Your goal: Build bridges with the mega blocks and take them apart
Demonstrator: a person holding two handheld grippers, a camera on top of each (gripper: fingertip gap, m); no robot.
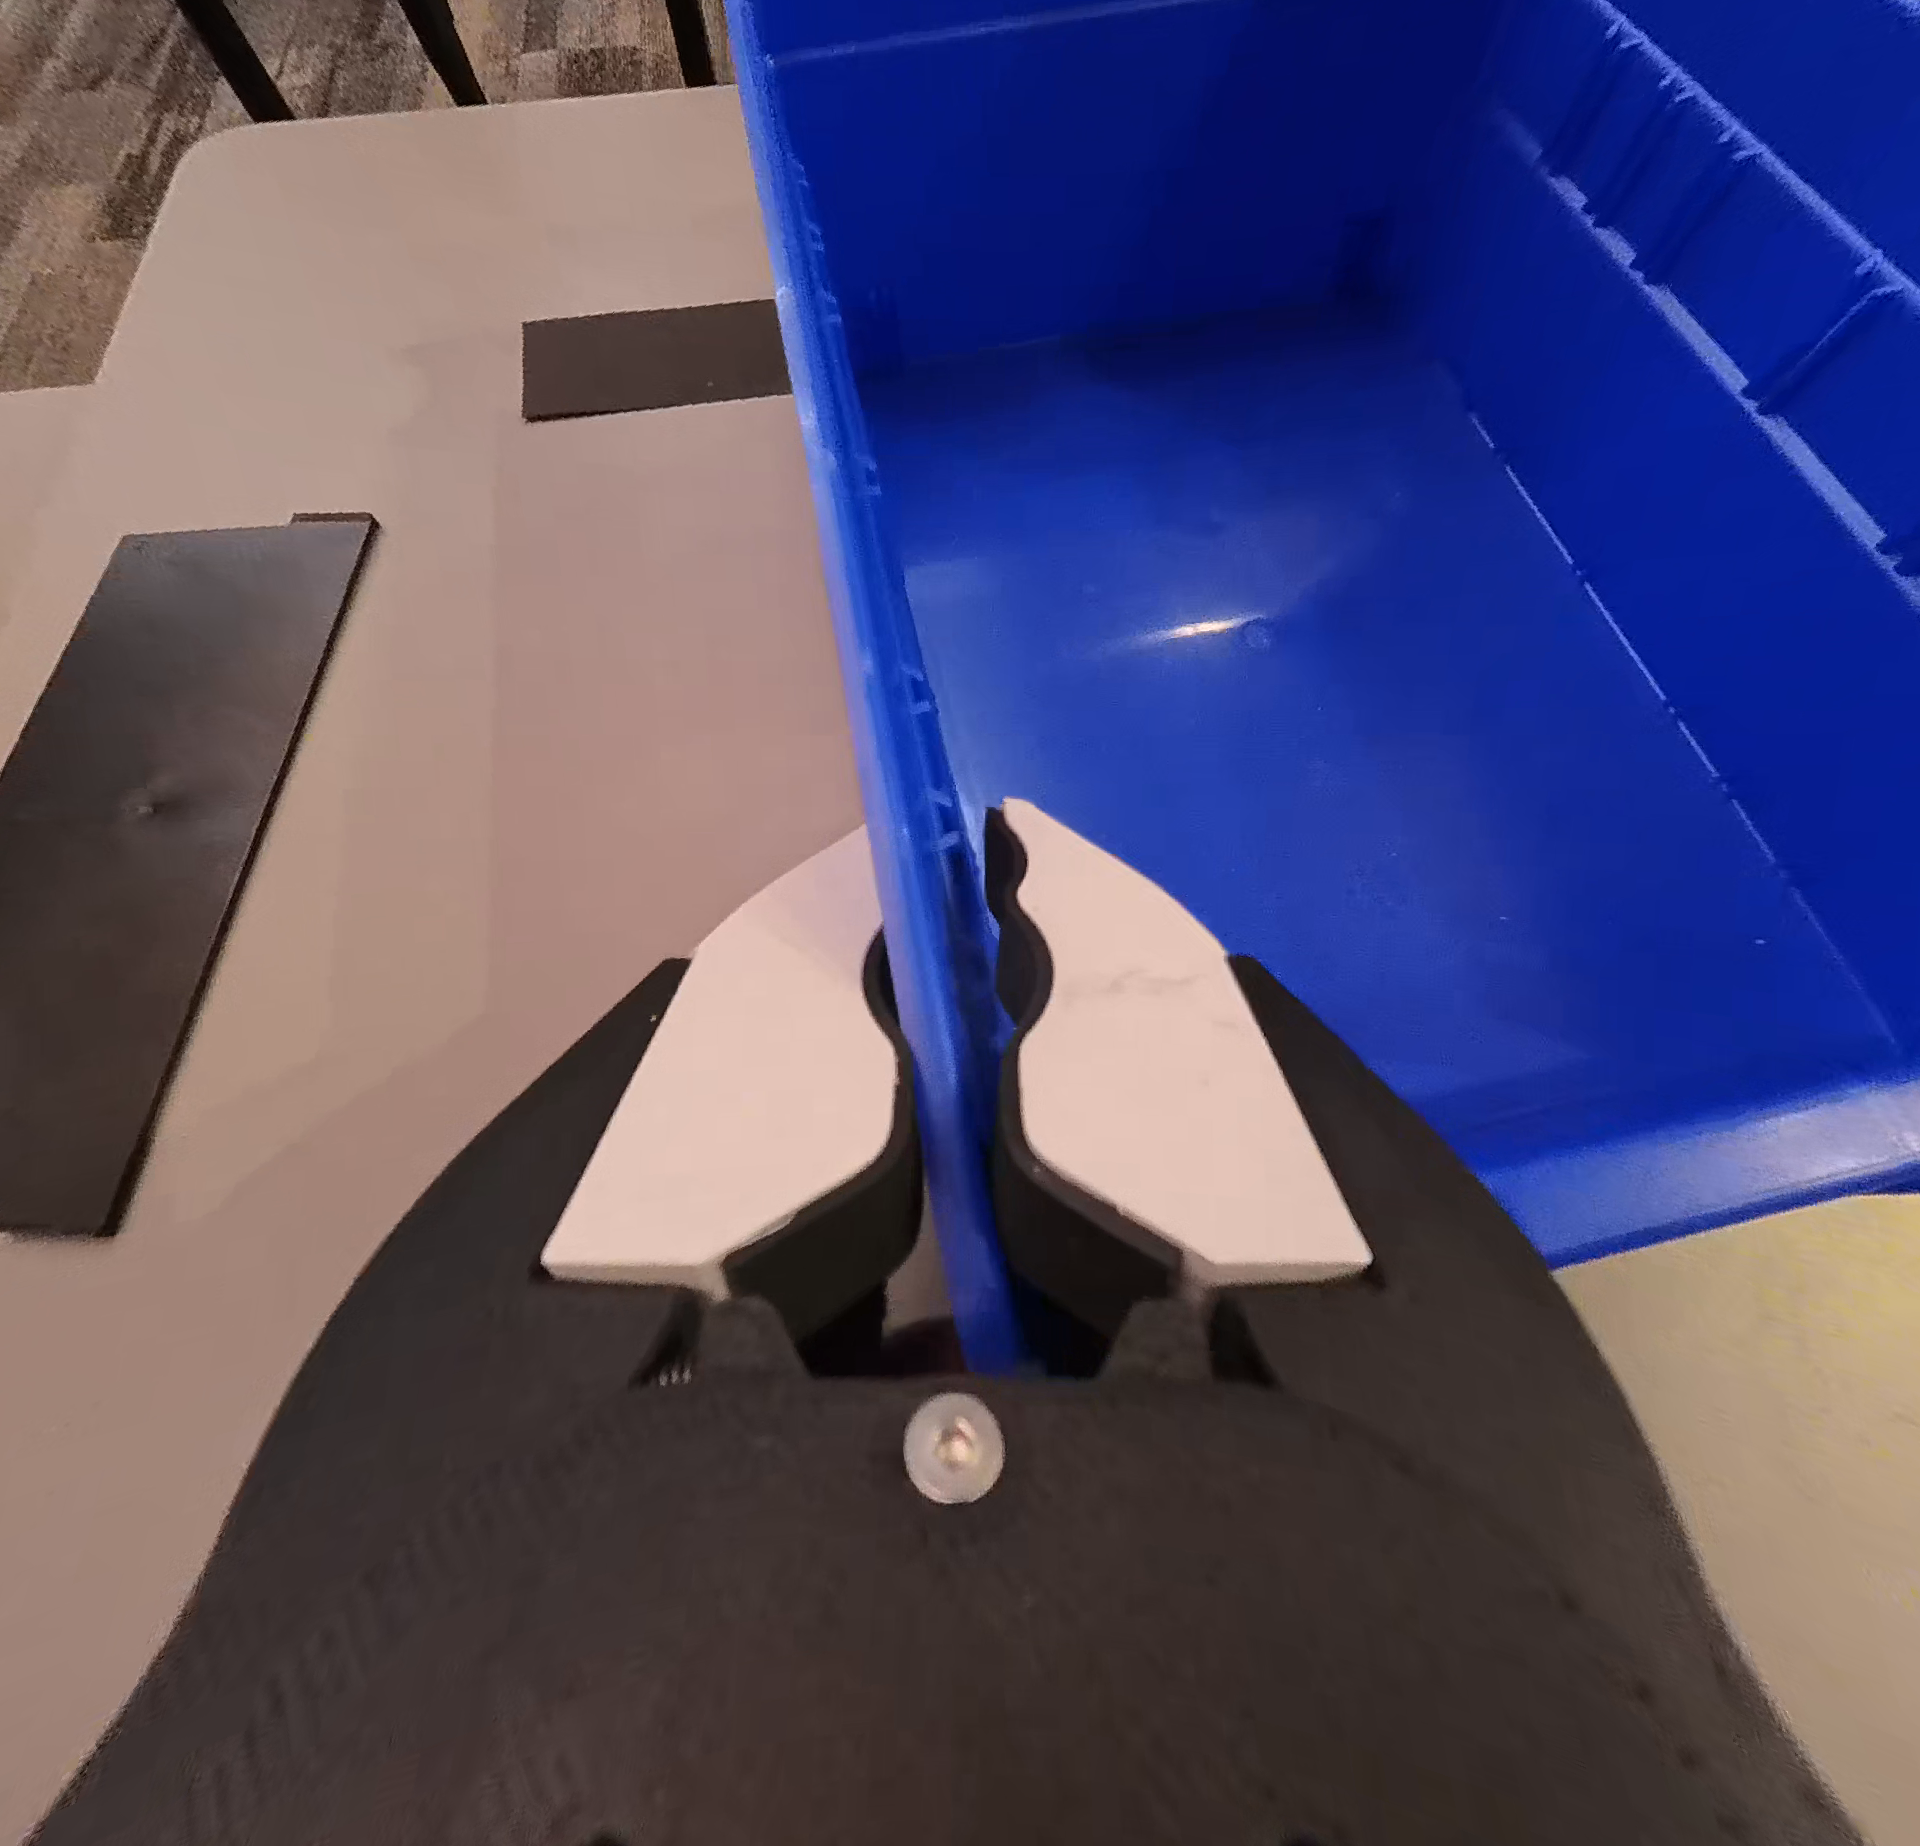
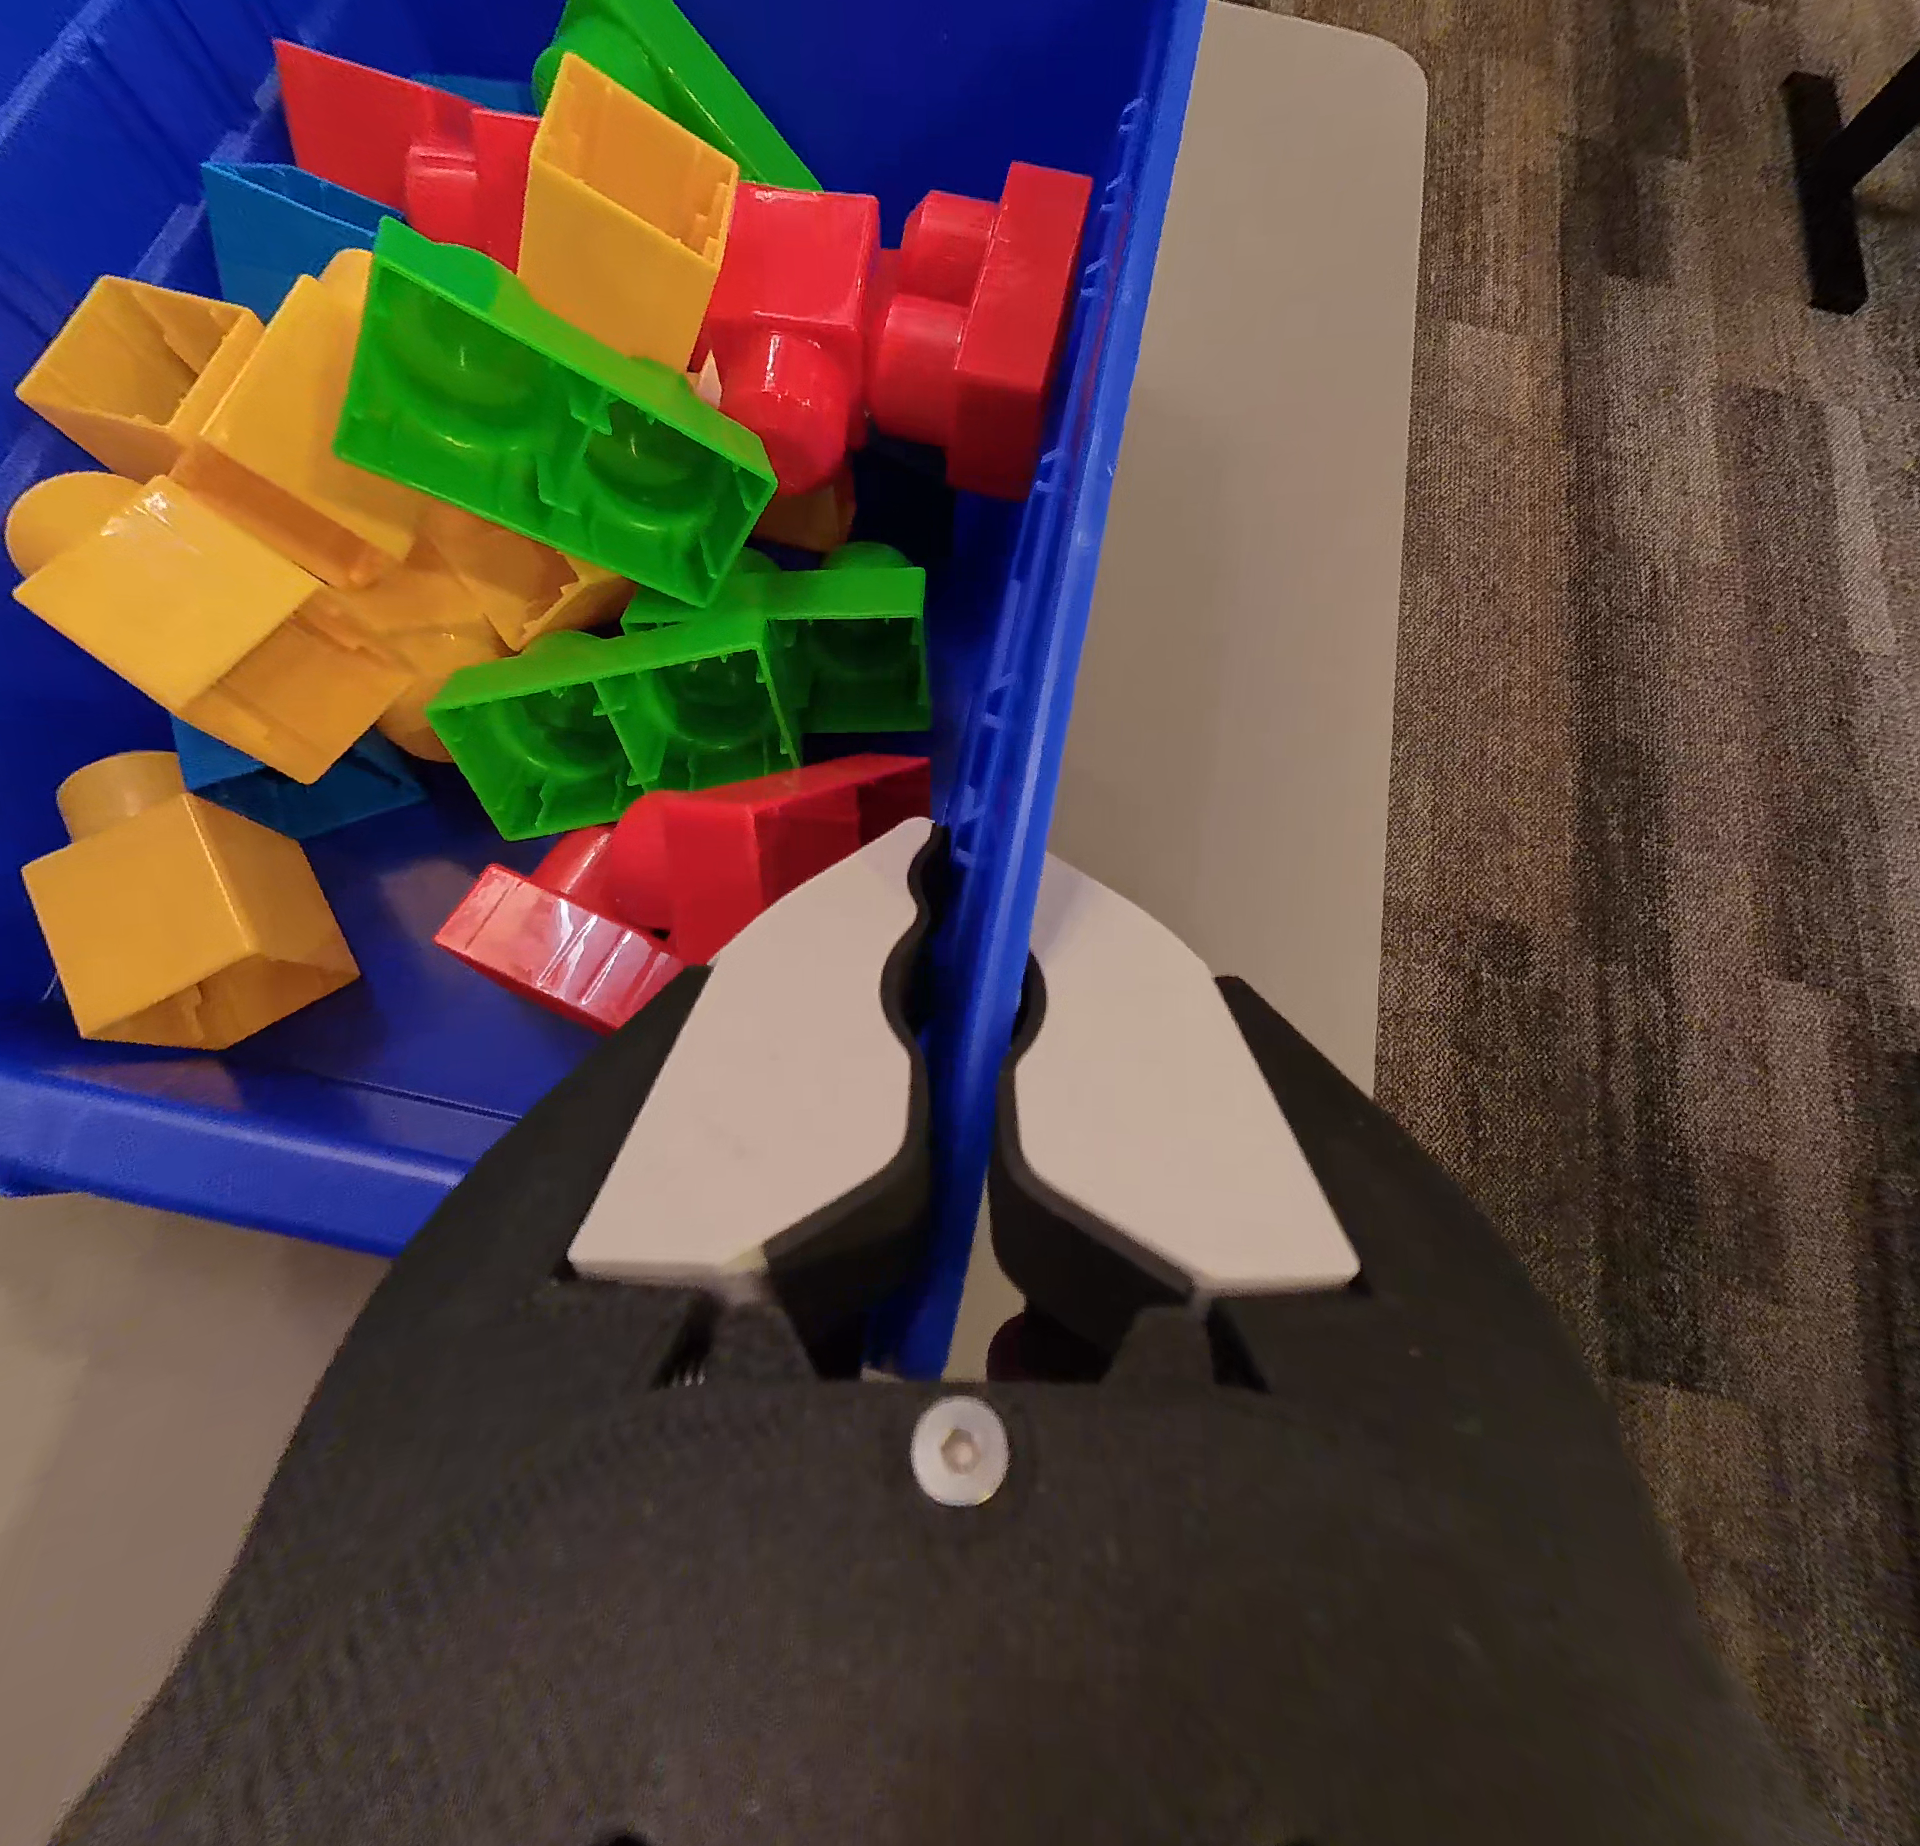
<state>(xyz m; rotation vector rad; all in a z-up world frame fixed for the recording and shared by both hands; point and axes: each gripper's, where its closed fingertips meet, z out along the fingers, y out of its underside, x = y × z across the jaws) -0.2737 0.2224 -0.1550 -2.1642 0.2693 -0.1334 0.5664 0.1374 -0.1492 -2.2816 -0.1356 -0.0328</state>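
My left gripper (image 1: pixel 951 965) pinches one side wall of the blue bin (image 1: pixel 1351 757), my right gripper (image 2: pixel 971 965) the opposite wall. The mega blocks (image 2: pixel 561 425) lie heaped at my right end. They look light, rigid and glossy; I'd grip one across its flat sides, not the studs.

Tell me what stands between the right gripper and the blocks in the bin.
Nothing separate does. The right gripper is clamped on the blue bin's side wall, one finger inside beside a red block. The block pile lies open beyond; only that grip on the wall occupies the gripper.
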